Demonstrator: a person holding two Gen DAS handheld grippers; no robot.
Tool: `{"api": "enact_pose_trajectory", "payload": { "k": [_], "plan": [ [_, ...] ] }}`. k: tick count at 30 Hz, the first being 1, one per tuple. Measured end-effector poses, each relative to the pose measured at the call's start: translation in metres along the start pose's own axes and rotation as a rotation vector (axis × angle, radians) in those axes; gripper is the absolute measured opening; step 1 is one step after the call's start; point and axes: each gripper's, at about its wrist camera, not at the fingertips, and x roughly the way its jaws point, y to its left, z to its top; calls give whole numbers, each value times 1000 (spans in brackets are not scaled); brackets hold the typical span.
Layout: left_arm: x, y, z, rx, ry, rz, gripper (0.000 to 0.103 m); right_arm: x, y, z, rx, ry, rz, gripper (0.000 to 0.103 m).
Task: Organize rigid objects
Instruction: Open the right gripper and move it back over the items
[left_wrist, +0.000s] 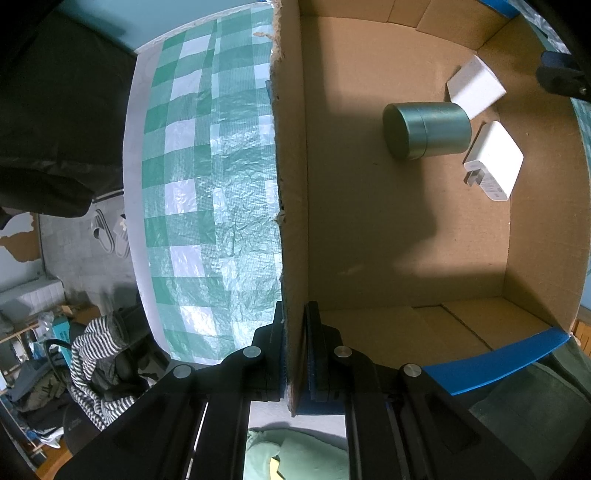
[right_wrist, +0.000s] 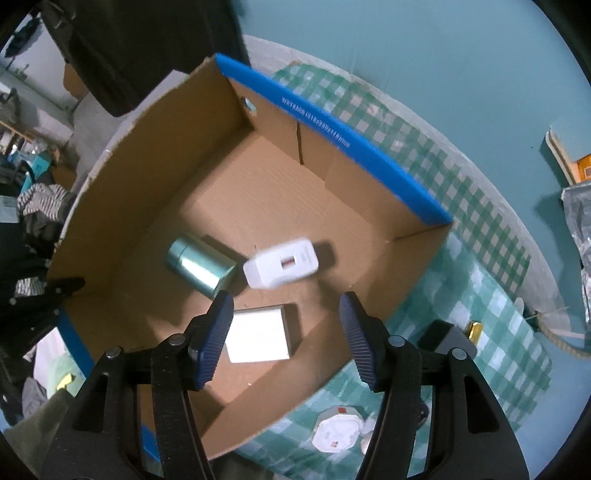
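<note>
While our left hand-held gripper (left_wrist: 295, 354) pinches the cardboard box (right_wrist: 155, 158) wall and the right hand-held gripper (right_wrist: 286, 343) hangs empty, half-spread, a white charger (right_wrist: 281, 263) tumbles beside the green tin (right_wrist: 199, 266); it may bounce awkwardly or knock the tin rolling.
</note>
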Motion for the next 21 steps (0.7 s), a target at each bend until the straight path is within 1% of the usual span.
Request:
{"api": "enact_pose_trajectory", "payload": {
  "k": [5, 11, 15, 21],
  "plan": [
    [0, -1, 2, 2, 1, 4, 9, -21, -8, -5, 1, -37, -7, 61],
    [0, 0, 2, 6, 1, 5, 9, -40, -30, -13, 29, -64, -21, 61],
    [0, -1, 2, 5, 0, 5, 9, -39, -56, -22, 71, -57, -48, 61],
    [0, -2, 3, 7, 0, 10, 9, -29, -100, -37, 135, -20, -73, 61]
  ]
}}
